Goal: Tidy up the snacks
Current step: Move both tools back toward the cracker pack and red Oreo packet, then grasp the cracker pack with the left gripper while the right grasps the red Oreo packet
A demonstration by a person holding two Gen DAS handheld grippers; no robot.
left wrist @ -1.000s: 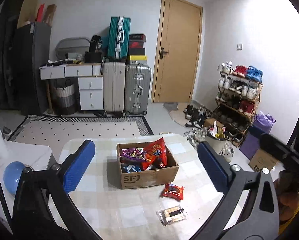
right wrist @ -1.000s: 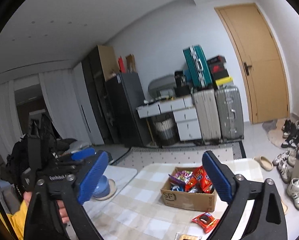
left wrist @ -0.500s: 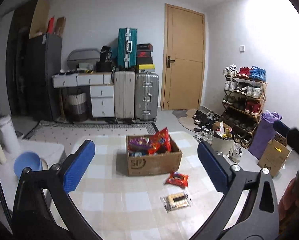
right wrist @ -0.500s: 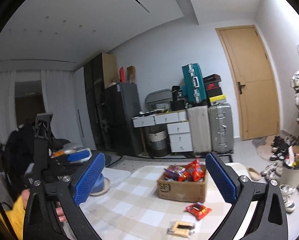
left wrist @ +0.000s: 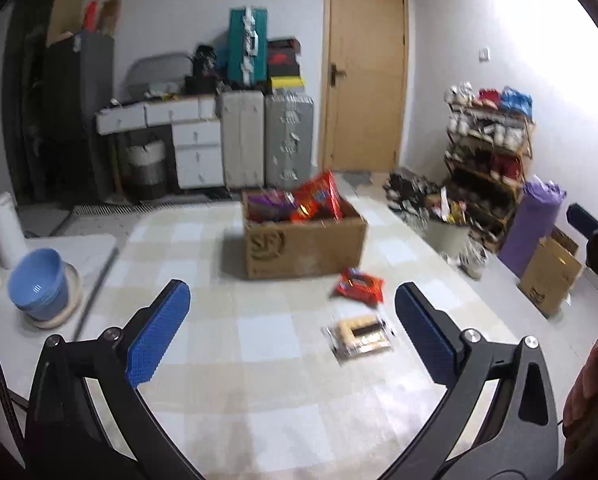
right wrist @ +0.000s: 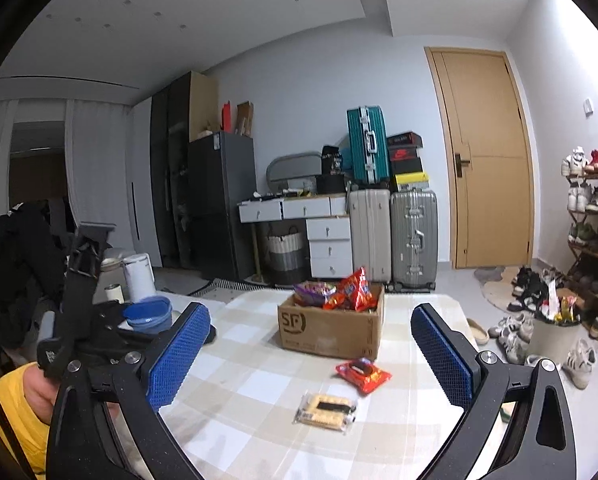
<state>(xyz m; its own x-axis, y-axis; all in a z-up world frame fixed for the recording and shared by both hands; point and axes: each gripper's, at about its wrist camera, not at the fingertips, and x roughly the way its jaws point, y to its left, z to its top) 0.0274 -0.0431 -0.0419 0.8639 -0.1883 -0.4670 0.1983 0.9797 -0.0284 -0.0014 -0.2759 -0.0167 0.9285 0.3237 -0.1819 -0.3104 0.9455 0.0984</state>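
A cardboard box (left wrist: 305, 240) printed "SF" stands toward the far middle of the checked counter (left wrist: 259, 360). It is filled with snack bags: a red bag (left wrist: 317, 200) sticks up above the rim, with a purple bag (left wrist: 267, 204) beside it. On the counter just in front of the box's near right corner lies a small red snack packet (left wrist: 359, 285), and nearer the camera a clear-wrapped biscuit pack (left wrist: 359, 334), the two close but apart.

The left gripper (left wrist: 291, 328) is spread wide and holds nothing; the biscuit pack lies between its blue pads (left wrist: 159, 336), closer to the right-hand one. The right gripper (right wrist: 311, 356) is likewise wide and empty, with both loose packets showing between its fingers.

Off the counter's left edge a stack of blue bowls (left wrist: 39, 284) sits on a plate on a lower white surface, with a white canister (left wrist: 3, 224) behind it. Beyond the far edge are suitcases (left wrist: 267, 140), white drawers (left wrist: 197, 152), a wooden door (left wrist: 363, 76) and a shoe rack (left wrist: 487, 140) at right.

The left view is motion-blurred. Only the right view shows the ceiling, the curtains (right wrist: 95, 172) and the left gripper's black body (right wrist: 79, 312) held in a hand by a yellow sleeve (right wrist: 15, 412).
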